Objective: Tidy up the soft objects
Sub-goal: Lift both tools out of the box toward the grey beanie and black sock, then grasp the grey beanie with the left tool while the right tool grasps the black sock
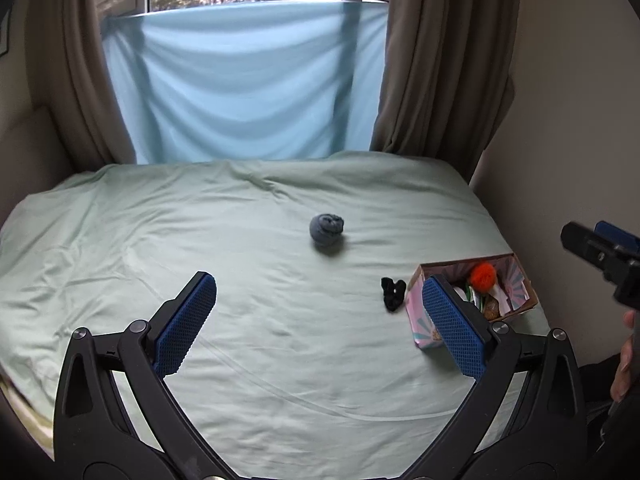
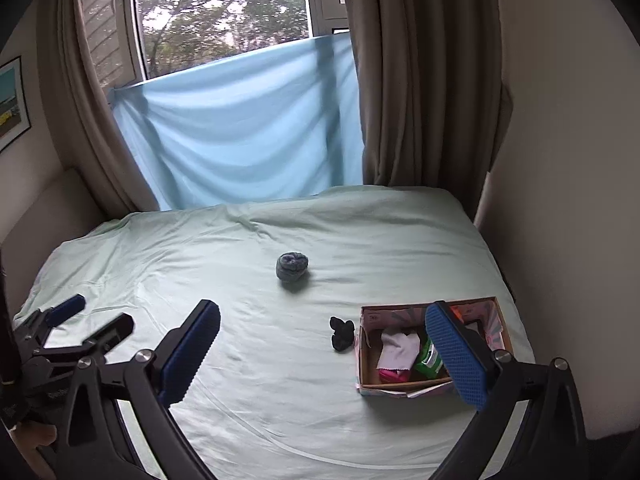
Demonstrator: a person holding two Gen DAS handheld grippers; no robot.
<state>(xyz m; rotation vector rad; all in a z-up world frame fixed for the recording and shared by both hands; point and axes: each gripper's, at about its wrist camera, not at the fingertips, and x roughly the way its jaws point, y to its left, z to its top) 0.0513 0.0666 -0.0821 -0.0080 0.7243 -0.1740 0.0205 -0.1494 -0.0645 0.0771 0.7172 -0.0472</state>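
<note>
A grey-blue rolled sock ball lies in the middle of the pale green bed. A small black soft item lies just left of an open cardboard box. The box holds an orange fluffy item, a white cloth, something green and something pink. My left gripper is open over the near bed, empty. My right gripper is open too, empty, its right finger in front of the box.
The bed sheet fills the foreground. A light blue cloth hangs over the window between brown curtains. A wall runs along the bed's right side. A picture hangs at left.
</note>
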